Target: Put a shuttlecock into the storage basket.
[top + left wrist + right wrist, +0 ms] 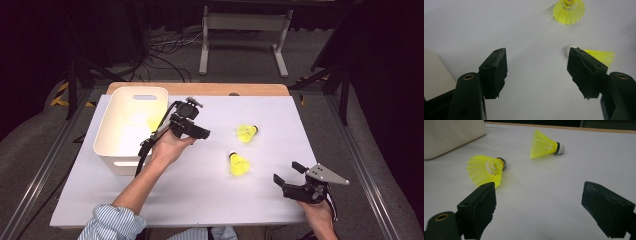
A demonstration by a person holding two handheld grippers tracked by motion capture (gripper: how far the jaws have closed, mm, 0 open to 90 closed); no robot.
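A: Near shuttlecock [239, 164] lay on its side on white bench [200, 200], just right of centre; far shuttlecock [247, 132] close behind, cork pointing right. Third yellow one [155, 121] already inside white bin [116, 150].

B: Left claw [204, 134] stood wide open, nothing held, hovering beside bin. Right claw [286, 172] also gaped wide, empty, low near front right edge.

A: Judged next: grab near shuttlecock. Best pinched at cork end, not the skirt. Flimsy mesh, likely to crush or slip.

B: Agreed. Came in low, squeezed gently.
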